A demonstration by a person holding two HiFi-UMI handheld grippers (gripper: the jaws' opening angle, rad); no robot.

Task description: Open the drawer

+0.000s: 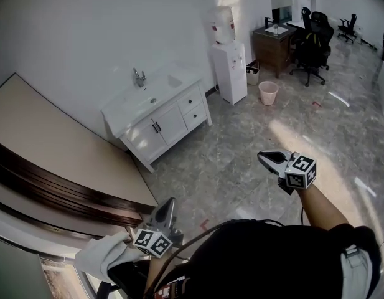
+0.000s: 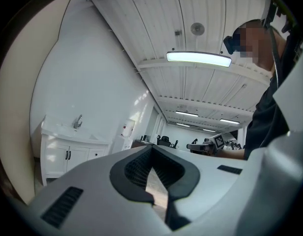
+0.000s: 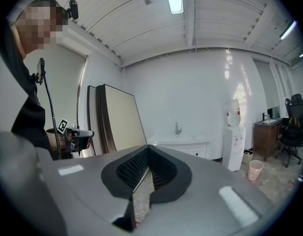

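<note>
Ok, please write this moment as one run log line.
left claw: shut, empty | right claw: shut, empty | vanity drawers: closed, not reached

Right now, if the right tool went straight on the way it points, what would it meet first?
Most likely the white sink cabinet against the wall: the right tool aims at it, with only floor between. Depth is unclear.

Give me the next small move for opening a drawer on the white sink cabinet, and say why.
Probably step closer to the white sink cabinet, leading with the right gripper toward its drawers. The cabinet stands across the floor, apart from both grippers, and the right gripper and left gripper are shut with nothing between their jaws.
</note>
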